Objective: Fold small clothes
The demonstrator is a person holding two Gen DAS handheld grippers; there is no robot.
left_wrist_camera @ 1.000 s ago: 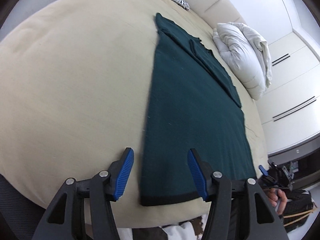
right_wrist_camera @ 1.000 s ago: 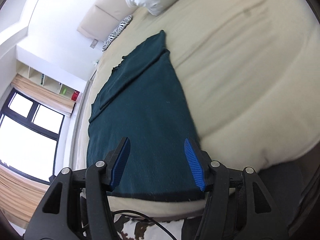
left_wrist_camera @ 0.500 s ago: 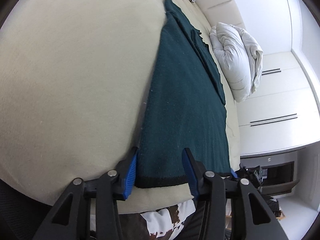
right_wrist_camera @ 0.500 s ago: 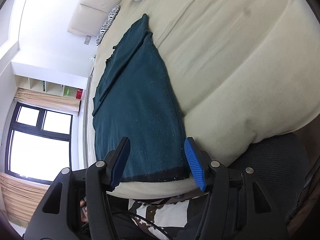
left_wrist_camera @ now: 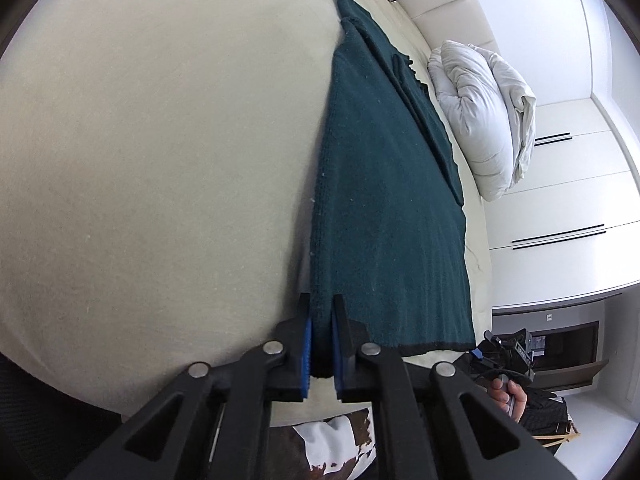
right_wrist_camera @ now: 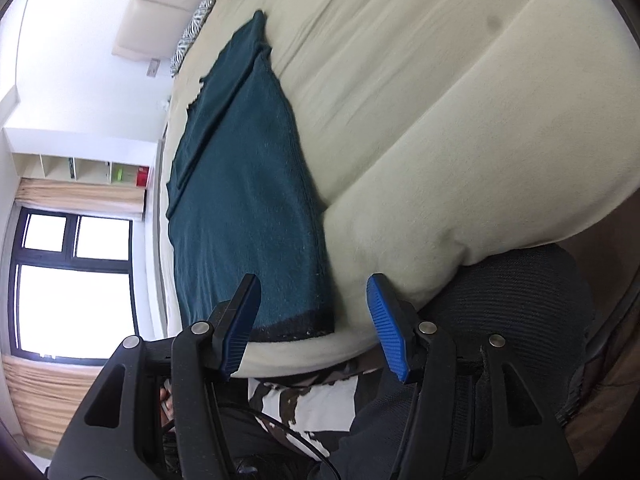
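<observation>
On the cream fabric-covered bed [left_wrist_camera: 140, 180] lies the dark green knitted garment [left_wrist_camera: 384, 208], flat, its black hem at the near edge. At one hem corner the left tool [left_wrist_camera: 320, 344] has just closed and pinches the cloth; at the other, the right tool [right_wrist_camera: 312, 320] stands half open astride it, pads clear.

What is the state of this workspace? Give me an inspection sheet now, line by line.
Surface: cream bed cover, smooth, a few creases.
Job's things: dark green garment lying flat, a sleeve folded over it, black hem at the near edge.
Clutter: white duvet bunched up beyond the garment; zebra-print pillow by the headboard.
Grippers: left gripper has just been closing, jaws clamped on the garment's near corner; right gripper open, jaws either side of the other near corner, not pinching.
Cables: black cable beneath the right gripper.
Surroundings: white wardrobe, window, shelf.
</observation>
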